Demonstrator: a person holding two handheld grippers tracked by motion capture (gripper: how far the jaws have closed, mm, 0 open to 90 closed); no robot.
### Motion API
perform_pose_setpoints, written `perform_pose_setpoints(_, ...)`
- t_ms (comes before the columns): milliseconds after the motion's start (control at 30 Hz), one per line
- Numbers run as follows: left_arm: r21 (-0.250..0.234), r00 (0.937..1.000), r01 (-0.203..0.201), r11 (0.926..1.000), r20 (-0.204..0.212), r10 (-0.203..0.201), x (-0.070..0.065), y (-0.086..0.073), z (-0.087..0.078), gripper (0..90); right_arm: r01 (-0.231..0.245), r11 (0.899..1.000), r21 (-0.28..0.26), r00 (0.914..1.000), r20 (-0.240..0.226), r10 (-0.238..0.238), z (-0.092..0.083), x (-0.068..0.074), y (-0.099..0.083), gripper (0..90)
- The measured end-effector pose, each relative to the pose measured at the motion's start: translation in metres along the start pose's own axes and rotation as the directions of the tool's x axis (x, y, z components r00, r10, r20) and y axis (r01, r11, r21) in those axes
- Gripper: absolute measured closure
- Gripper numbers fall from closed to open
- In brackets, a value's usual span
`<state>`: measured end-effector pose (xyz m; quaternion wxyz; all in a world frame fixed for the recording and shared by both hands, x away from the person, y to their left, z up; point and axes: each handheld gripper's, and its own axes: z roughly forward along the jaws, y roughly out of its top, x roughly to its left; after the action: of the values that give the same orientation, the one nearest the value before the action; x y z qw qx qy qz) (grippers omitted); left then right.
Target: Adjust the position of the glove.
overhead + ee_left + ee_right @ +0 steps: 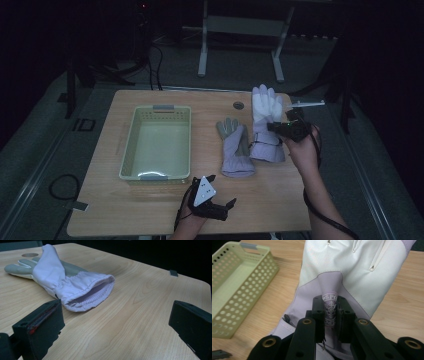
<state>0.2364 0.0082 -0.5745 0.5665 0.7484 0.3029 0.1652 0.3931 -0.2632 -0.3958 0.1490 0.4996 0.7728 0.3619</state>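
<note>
Right tongs clamped on fold of white-backed glove, fingers pointing away; basket lies leftward across bench. Left tongs apart, empty, facing grey-fingered glove cuff.

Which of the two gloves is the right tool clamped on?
The white-palmed glove farther from the basket; the right tool pinches its fabric. The grey-palmed glove lies free.
</note>
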Motion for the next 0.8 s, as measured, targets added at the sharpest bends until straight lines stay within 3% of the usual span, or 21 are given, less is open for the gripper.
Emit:
perform_pose_setpoints(67, 0.000, 1.0000, 0.000, 1.0000, 0.000, 0.000, 0.000, 0.000, 0.000, 0.1, 0.007, 1.000, -0.005, 1.0000, 0.004, -0.007, 0.001, 0.004, 0.000, 79.5)
perform_pose_setpoints(267, 0.000, 1.0000, -0.005, 1.0000, 0.000, 0.005, 0.000, 0.000, 0.000, 0.1, 0.017, 1.000, 0.008, 0.9989, -0.043, -0.017, 0.012, 0.024, 0.003, 79.5)
perform_pose_setpoints(433, 0.000, 1.0000, -0.010, 1.0000, 0.001, 0.010, 0.000, 0.000, 0.000, 0.1, 0.037, 0.998, 0.045, 0.9964, -0.078, -0.033, 0.028, 0.044, 0.001, 79.4)
perform_pose_setpoints(800, 0.001, 1.0000, -0.009, 1.0000, 0.001, 0.009, -0.001, 0.000, 0.000, 0.1, 0.035, 0.994, 0.106, 0.9978, -0.059, -0.029, 0.059, 0.062, -0.009, 79.4)
